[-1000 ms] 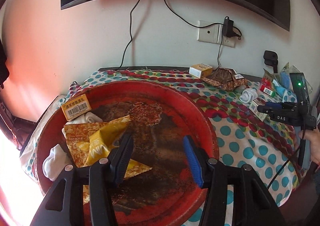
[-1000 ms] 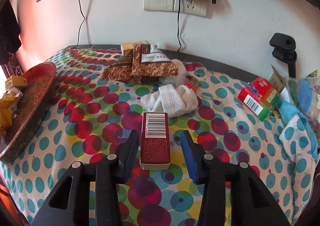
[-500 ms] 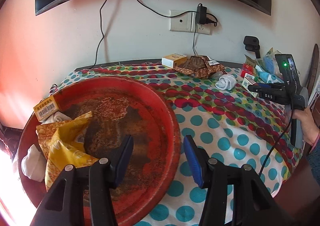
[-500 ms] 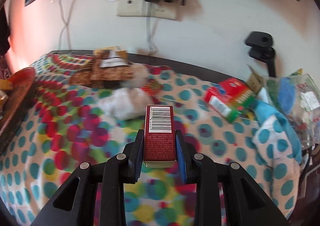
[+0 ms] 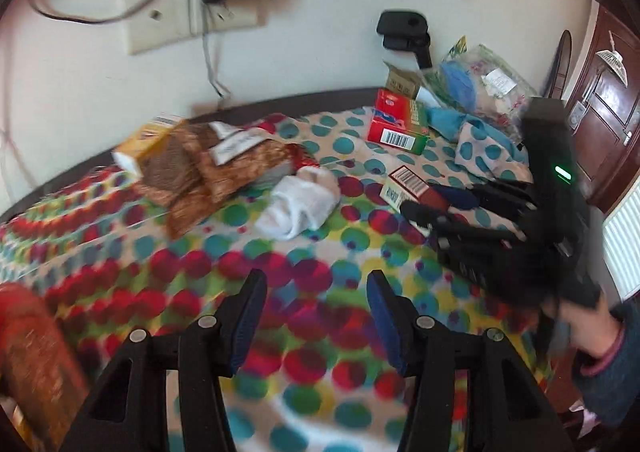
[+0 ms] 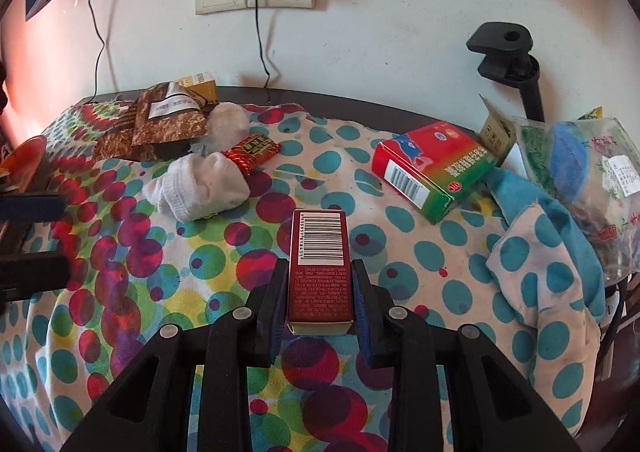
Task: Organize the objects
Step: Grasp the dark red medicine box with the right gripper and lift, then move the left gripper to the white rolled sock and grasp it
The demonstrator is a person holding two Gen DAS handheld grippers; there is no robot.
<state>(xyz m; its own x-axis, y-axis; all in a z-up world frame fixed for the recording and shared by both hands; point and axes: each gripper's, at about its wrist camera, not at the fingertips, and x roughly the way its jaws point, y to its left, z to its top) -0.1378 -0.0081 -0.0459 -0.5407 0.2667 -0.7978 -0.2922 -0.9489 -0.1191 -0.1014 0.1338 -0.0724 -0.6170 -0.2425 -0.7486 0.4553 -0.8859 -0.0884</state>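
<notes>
Your polka-dot cloth-covered table [image 6: 440, 252] fills both views. Your left gripper [image 5: 316, 316] hangs over it with its jaws about half apart and nothing between them. Your right gripper [image 6: 318, 308] is clamped on the small dark-red cardboard box with the barcode [image 6: 320, 264], near the rolled white sock [image 6: 200, 188].

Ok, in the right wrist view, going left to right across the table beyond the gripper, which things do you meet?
Brown snack packets → white sock → dark red box in the right gripper → red-and-green box → clear plastic bag.
</notes>
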